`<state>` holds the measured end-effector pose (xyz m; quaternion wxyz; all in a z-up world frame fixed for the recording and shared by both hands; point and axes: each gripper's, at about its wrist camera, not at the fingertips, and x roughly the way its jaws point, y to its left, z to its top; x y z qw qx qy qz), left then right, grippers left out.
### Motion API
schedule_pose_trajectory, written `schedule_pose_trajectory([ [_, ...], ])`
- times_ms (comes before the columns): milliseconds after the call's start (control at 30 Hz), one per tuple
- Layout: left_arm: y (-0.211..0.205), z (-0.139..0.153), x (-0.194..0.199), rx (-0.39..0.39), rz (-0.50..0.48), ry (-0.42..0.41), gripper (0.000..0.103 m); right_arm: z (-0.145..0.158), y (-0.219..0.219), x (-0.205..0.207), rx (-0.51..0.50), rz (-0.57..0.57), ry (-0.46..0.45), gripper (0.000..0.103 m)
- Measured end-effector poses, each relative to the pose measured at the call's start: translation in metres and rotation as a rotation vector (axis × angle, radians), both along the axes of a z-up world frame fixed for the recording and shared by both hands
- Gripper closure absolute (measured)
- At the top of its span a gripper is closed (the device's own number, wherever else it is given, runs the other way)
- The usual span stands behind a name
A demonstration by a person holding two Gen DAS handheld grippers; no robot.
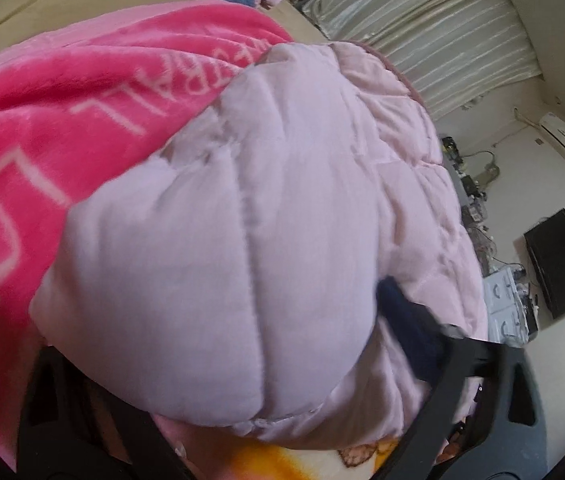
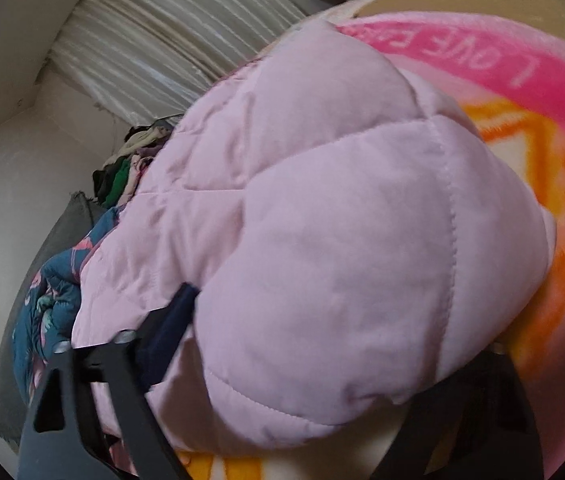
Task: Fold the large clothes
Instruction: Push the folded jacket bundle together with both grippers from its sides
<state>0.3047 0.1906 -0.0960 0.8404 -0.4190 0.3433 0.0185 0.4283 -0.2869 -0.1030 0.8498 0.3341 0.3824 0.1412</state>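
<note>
Item: pale pink quilted jacket (image 1: 266, 200), bunched on a pink lettered blanket (image 1: 42, 120).
Left claw (image 1: 242, 360): pinching a thick jacket fold, one finger (image 1: 410, 340) pressed into it.
Right claw (image 2: 322, 340): likewise pinching the jacket; striped curtain (image 2: 154, 40) beyond the jacket.

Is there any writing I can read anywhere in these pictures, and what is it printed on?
"LOVE": white letters on the hot pink band of the blanket, right wrist view; the letters after it are too blurred to read.
"LO": large white letters on the same blanket, left wrist view; the longer word above them is too distorted to read surely.
The pink quilted jacket shows no writing.
</note>
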Motion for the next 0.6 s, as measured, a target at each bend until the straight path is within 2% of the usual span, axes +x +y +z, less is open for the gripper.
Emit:
schedule_pose_trajectory([
  [67,-0.004,0.007,-0.001,0.012,-0.015,-0.015,0.053,0.009,0.004,-0.003,-0.032,0.014,-0.035,0.049],
  [167,-0.019,0.028,-0.003,0.128,-0.043,-0.041,0.071,0.025,0.013,-0.008,-0.102,0.03,-0.096,0.061],
  [233,-0.026,0.041,-0.004,0.189,-0.056,-0.056,0.076,0.036,0.018,-0.013,-0.15,0.037,-0.133,0.064],
  [333,-0.032,0.053,-0.005,0.236,-0.067,-0.07,0.078,0.047,0.026,-0.017,-0.199,0.051,-0.169,0.066],
  [600,-0.038,0.079,-0.023,0.29,-0.085,-0.107,0.079,0.083,0.037,-0.04,-0.337,0.115,-0.299,0.071],
])
